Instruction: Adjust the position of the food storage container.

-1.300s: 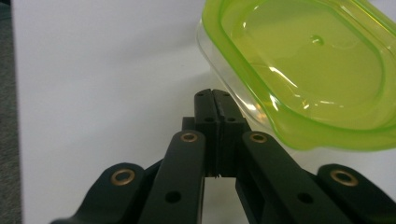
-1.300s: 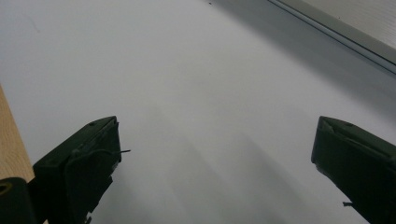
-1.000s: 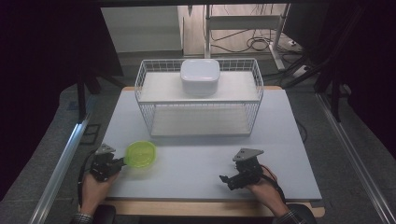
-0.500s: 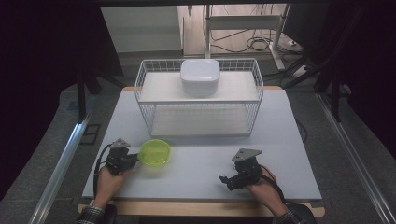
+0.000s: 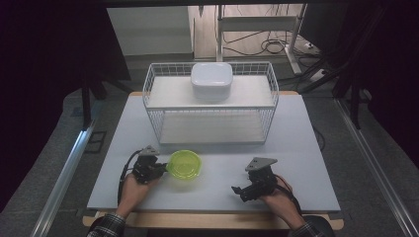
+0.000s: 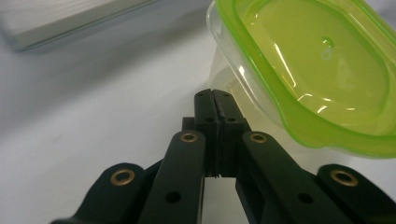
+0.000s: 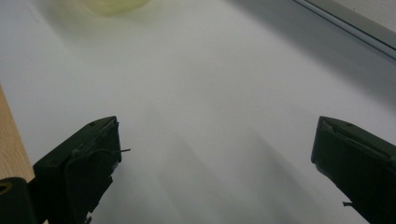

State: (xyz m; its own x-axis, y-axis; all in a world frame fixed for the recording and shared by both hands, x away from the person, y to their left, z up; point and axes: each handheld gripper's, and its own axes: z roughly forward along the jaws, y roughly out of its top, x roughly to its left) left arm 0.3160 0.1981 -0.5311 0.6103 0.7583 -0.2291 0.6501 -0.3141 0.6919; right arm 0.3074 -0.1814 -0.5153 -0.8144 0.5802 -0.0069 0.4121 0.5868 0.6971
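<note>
A clear container with a lime-green lid (image 5: pixel 184 165) stands on the white table near its front left. My left gripper (image 5: pixel 160 169) lies flat just left of it, pointing right. In the left gripper view the jaws (image 6: pixel 215 93) are shut with nothing between them, and their tips sit against the side wall of the container (image 6: pixel 317 70), under the lid's rim. My right gripper (image 5: pixel 239 191) rests near the front edge at the right, pointing left. In the right gripper view it (image 7: pixel 217 128) stands wide open over bare table, with the container (image 7: pixel 112 4) far ahead.
A white wire rack (image 5: pixel 210 106) with two shelves stands at the middle back of the table (image 5: pixel 296 138). A white lidded box (image 5: pixel 211 80) sits on its top shelf. The wooden front edge (image 7: pixel 9 135) runs close by my right gripper.
My left gripper has slid to the right along the table, and the green-lidded container has moved right with it, ahead of the shut jaws. The right gripper has stayed put.
</note>
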